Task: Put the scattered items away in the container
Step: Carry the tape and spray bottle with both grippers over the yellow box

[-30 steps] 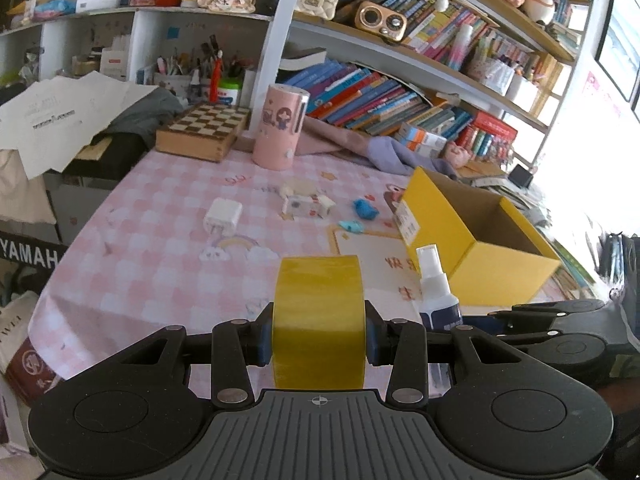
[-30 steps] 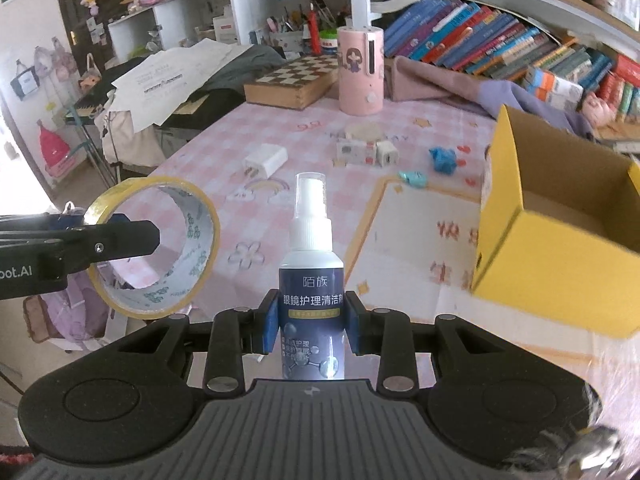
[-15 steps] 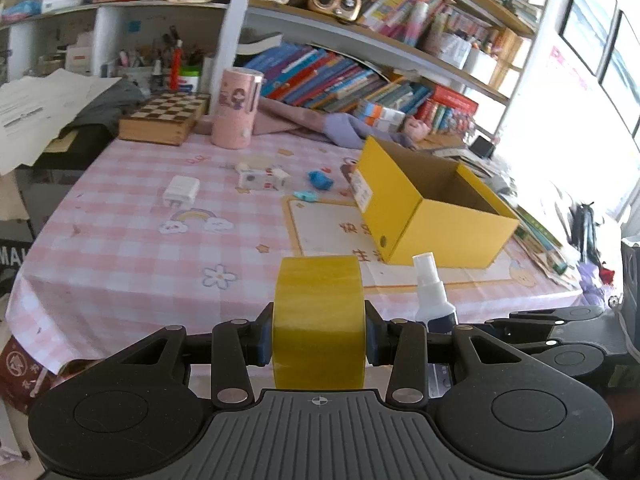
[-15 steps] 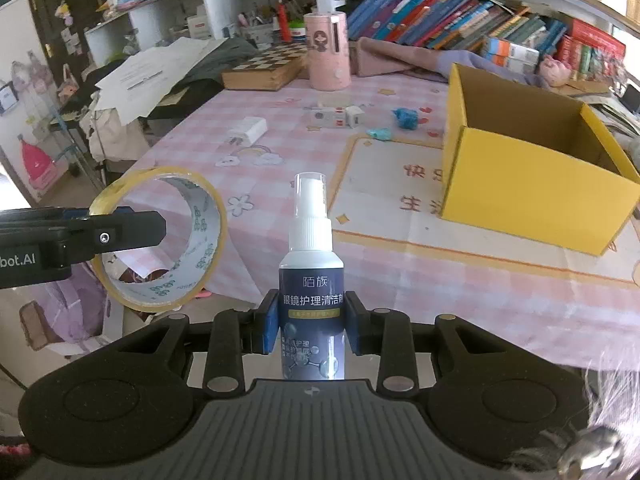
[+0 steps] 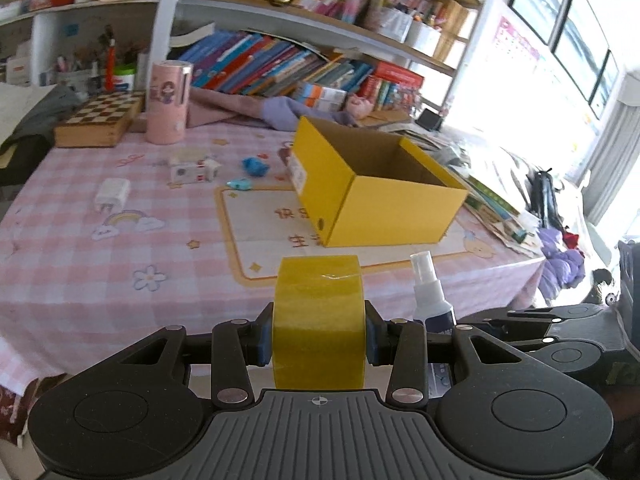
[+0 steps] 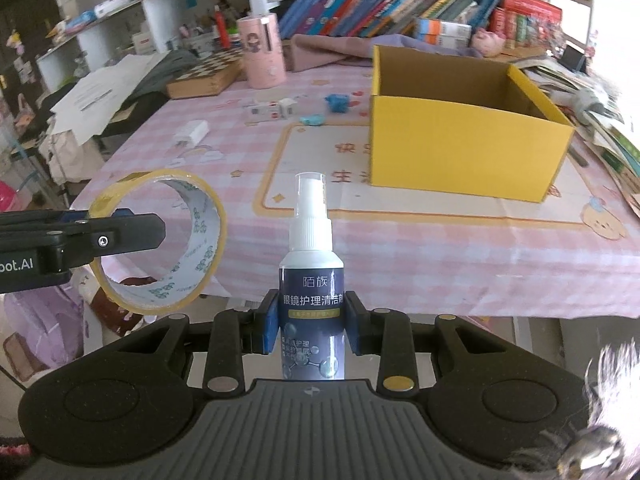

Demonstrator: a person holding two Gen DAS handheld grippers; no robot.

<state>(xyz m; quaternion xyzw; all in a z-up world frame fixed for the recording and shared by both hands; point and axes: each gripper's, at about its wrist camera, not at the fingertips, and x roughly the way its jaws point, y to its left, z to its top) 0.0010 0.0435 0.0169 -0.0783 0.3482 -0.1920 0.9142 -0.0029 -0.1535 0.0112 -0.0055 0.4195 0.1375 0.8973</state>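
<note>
Left wrist view: one yellow box (image 5: 372, 200) stands open toward the table's (image 5: 80, 264) right edge. One white charger (image 5: 112, 194), one pair of small white cubes (image 5: 192, 168) and two blue bits (image 5: 248, 174) lie nearer the far edge, left of the box. The left gripper (image 5: 319, 338) is part-open, pads clamped on one tape roll (image 5: 319, 320) off the near edge. The right gripper (image 6: 311, 328), nearly closed, pinches one spray bottle (image 6: 312, 280) upright beside it
</note>
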